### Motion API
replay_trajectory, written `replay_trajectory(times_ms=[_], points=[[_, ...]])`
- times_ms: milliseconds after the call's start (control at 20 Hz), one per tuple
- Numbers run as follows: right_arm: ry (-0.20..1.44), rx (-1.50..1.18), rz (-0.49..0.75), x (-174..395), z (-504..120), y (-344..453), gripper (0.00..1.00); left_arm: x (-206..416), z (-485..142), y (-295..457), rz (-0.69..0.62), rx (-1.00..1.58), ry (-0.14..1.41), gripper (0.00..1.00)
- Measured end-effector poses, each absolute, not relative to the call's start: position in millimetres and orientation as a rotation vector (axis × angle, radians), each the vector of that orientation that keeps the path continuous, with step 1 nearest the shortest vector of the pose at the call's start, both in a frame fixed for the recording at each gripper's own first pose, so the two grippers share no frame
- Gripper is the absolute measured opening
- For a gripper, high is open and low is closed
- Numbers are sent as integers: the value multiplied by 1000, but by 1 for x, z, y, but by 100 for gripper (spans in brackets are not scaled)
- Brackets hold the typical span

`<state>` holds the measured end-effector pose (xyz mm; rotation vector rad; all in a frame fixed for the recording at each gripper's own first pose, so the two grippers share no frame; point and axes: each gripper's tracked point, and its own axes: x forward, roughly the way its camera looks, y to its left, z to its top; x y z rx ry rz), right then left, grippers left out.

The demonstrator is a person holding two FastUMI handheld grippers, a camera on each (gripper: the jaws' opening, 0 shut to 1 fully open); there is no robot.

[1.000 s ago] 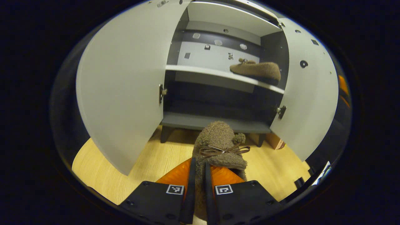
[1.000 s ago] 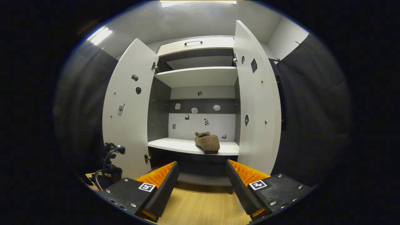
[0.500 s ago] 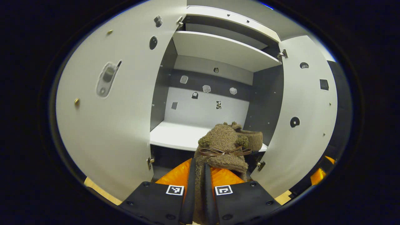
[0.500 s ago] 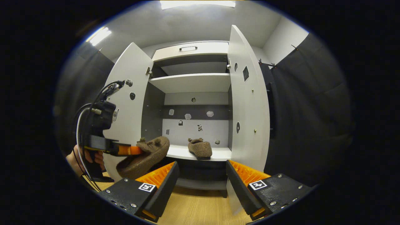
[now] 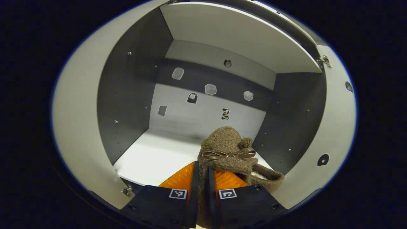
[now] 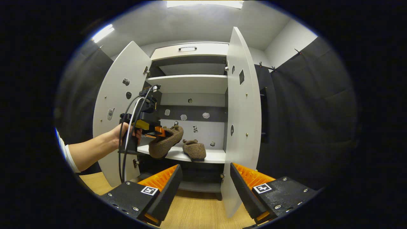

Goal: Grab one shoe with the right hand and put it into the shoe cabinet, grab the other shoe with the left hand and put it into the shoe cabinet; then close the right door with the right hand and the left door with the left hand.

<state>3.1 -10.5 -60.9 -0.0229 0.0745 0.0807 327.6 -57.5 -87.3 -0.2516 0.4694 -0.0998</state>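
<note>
A dark-curtained booth with a wooden floor is seen, and in it stands a pale shoe cabinet (image 6: 190, 82) with both doors swung open. Since a second ago the left gripper (image 5: 203, 190) has been carried up from floor level to the mouth of the middle compartment, so that the white shelf (image 5: 152, 159) now lies just ahead of it in the left gripper view; the second placement is therefore judged close, and both doors remain to be closed. The held slipper (image 5: 227, 149), brown and fuzzy with a small bow, is pinched between the fingers at its heel end, with its long axis running along the fingers and its toe pointing into the cabinet; in the right gripper view it is seen tilted, toe raised, over the shelf's front edge. The placed slipper (image 6: 194, 150) rests on the shelf toward its right end, just beside the held one, its length running from front to back. The right gripper (image 6: 203, 184) is held wide apart and empty, well back from the cabinet and facing it, near the right door (image 6: 243, 127). The left door (image 6: 117, 108) stands behind the hand (image 6: 127, 133).
</note>
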Motion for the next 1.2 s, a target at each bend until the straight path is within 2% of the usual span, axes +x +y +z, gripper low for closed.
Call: replay_trajectory(times_ms=[250, 350, 450, 500, 550, 700, 850, 900, 1000, 1050, 1100, 1150, 1200], points=[[70, -30, 56, 4, -57, -23, 93, 372, -142, -40, 23, -241, 594, 22], [72, -29, 50, 6, -59, -25, 93, 381, -143, -37, 25, -232, 586, 24], [72, -22, 46, 8, -59, -27, 93, 382, -142, -35, 28, -213, 585, 22], [69, -19, 47, 9, -60, -27, 93, 380, -142, -36, 26, -210, 591, 31], [68, -16, 48, 9, -60, -26, 93, 380, -143, -36, 25, -210, 596, 29], [57, 0, 55, 12, -60, -23, 93, 375, -138, -26, 36, -151, 590, 66], [48, 28, 66, 14, -60, -19, 93, 365, -132, -24, 27, -120, 579, 77], [44, 34, 70, 15, -59, -17, 93, 360, -128, -24, 23, -124, 566, 84], [32, 42, 78, 16, -58, -14, 93, 350, -115, -30, 1, -168, 533, 94], [31, 43, 81, 16, -58, -13, 93, 344, -107, -31, -4, -181, 517, 94], [29, 45, 85, 16, -59, -12, 98, 339, -99, -29, -8, -181, 495, 95], [29, 46, 88, 16, -59, -10, 93, 333, -90, -28, -12, -167, 468, 95], [28, 47, 92, 16, -59, -9, 93, 327, -78, -29, -23, -152, 437, 96]])
